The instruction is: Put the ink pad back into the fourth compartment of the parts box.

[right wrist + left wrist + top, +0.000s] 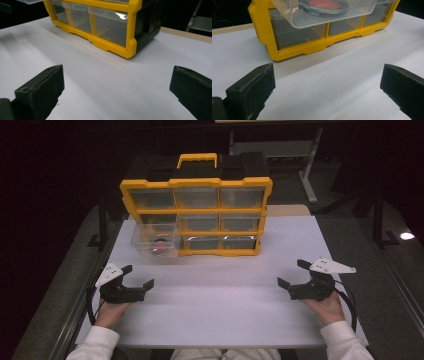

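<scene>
My high view looks forward and down over the white table point(220, 305), while both gripper views sit low and close, apparently angled toward the yellow organizer point(196, 215) all share.

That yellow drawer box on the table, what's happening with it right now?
A person holds a gripper in each hand, low over the white table. The left gripper and right gripper are both open and hold nothing. On the yellow organizer, one clear drawer at the left is pulled out, with a round red-topped item inside.
</scene>
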A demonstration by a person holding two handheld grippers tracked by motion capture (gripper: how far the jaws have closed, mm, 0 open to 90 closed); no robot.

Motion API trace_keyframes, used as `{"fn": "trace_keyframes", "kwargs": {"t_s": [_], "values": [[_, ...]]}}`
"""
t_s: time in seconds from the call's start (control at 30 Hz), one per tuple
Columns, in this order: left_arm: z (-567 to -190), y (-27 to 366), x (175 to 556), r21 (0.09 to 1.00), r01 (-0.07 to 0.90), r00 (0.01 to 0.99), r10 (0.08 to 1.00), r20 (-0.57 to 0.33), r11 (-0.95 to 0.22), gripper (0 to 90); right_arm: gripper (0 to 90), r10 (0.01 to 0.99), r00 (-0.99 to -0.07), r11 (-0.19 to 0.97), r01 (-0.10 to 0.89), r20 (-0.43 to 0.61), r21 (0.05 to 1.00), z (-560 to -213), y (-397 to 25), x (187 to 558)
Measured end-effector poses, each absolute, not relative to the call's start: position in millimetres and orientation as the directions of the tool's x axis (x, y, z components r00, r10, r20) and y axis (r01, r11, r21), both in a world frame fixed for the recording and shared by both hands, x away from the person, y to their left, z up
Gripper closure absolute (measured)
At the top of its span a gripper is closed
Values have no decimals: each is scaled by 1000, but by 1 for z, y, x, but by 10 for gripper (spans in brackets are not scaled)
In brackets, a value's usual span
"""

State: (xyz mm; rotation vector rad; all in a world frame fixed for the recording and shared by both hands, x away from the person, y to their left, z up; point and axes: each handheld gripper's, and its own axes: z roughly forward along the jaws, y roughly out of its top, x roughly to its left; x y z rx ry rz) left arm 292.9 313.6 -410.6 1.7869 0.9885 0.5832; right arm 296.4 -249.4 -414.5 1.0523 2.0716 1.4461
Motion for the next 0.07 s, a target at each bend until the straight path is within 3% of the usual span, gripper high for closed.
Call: {"fn": "trace_keyframes", "kwargs": {"t_s": [0.07], "values": [[-410, 314, 292, 913, 360, 555, 831, -45, -191, 0, 0, 770, -631, 172, 352, 97, 920, -414, -251, 296]]}}
